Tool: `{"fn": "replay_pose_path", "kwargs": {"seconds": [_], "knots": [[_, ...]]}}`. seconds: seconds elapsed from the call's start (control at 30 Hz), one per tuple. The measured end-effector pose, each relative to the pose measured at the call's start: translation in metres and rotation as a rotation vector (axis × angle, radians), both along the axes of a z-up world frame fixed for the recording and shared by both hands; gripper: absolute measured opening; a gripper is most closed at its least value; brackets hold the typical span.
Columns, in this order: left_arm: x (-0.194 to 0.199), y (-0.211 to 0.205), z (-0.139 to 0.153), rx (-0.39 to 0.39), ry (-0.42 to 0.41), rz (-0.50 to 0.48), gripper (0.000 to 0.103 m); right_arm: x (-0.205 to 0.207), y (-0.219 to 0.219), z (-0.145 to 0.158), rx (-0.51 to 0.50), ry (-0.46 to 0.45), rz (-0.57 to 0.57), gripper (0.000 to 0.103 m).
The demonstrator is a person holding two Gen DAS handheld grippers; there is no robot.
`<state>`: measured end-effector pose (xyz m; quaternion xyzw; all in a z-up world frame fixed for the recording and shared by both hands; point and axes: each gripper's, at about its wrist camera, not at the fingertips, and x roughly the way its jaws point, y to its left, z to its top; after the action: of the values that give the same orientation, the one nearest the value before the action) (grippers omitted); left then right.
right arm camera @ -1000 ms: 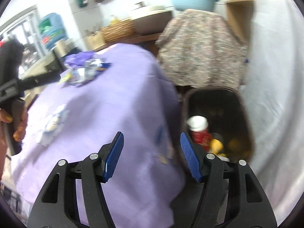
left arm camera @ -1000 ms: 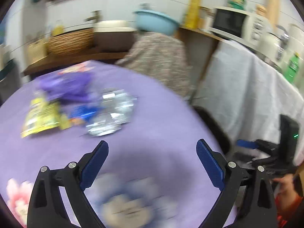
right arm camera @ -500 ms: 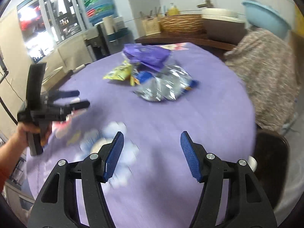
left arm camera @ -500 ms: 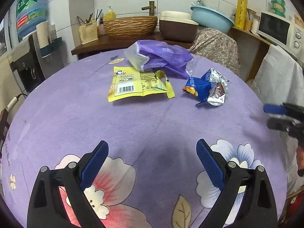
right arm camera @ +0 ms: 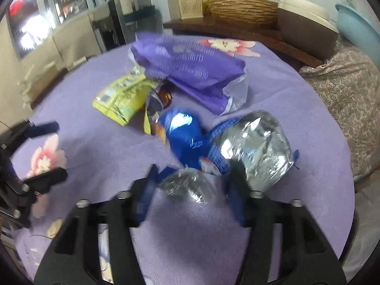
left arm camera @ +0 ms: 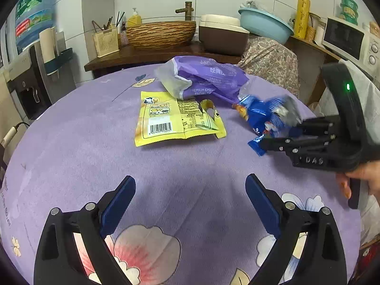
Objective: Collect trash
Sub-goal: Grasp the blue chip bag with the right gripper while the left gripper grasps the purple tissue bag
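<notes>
A crumpled blue and silver snack wrapper [left arm camera: 263, 116] [right arm camera: 182, 133] lies on the purple flowered tablecloth [left arm camera: 71, 142]. My right gripper [left arm camera: 277, 134] [right arm camera: 192, 180] comes in from the right, and its jaws are closing on the wrapper's near end, which bulges between them. A flat yellow packet [left arm camera: 175, 121] [right arm camera: 121, 95] lies left of the wrapper. Behind both sits a purple plastic bag [left arm camera: 206, 78] [right arm camera: 190, 71]. My left gripper [left arm camera: 190, 182] hangs open over bare cloth, well short of the yellow packet and holding nothing.
Behind the round table runs a wooden counter [left arm camera: 142, 55] with a woven basket [left arm camera: 161, 33], a brown box [left arm camera: 220, 38] and a blue basin [left arm camera: 263, 25]. A microwave [left arm camera: 344, 39] stands at the right and a water dispenser [left arm camera: 28, 87] at the left. The table's edge falls away at the right.
My right gripper swung from beside the bin across the table to the blue wrapper, and its jaws narrowed around it. My left gripper's view slid over the table, then settled facing the trash.
</notes>
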<state>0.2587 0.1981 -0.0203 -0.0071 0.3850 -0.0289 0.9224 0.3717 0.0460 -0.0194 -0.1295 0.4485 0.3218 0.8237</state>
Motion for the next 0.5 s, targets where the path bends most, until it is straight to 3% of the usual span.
{"fn": "replay_pose_path", "kwargs": {"seconds": [0.1, 0.17, 0.4, 0.5], "knots": [[0.007, 0.005, 0.0, -0.013, -0.002, 0.019, 0.092, -0.008, 0.001, 0.002, -0.016, -0.049, 0.02, 0.012], [0.013, 0.007, 0.003, -0.018, -0.015, 0.03, 0.092, -0.012, -0.001, 0.003, -0.007, -0.058, 0.029, 0.009], [0.049, 0.014, 0.023, -0.155, -0.053, 0.084, 0.092, -0.021, -0.011, 0.008, 0.039, -0.059, 0.038, 0.008], [0.069, 0.01, 0.037, -0.148, -0.102, 0.106, 0.092, -0.024, -0.013, 0.008, 0.049, -0.052, 0.046, 0.008]]}}
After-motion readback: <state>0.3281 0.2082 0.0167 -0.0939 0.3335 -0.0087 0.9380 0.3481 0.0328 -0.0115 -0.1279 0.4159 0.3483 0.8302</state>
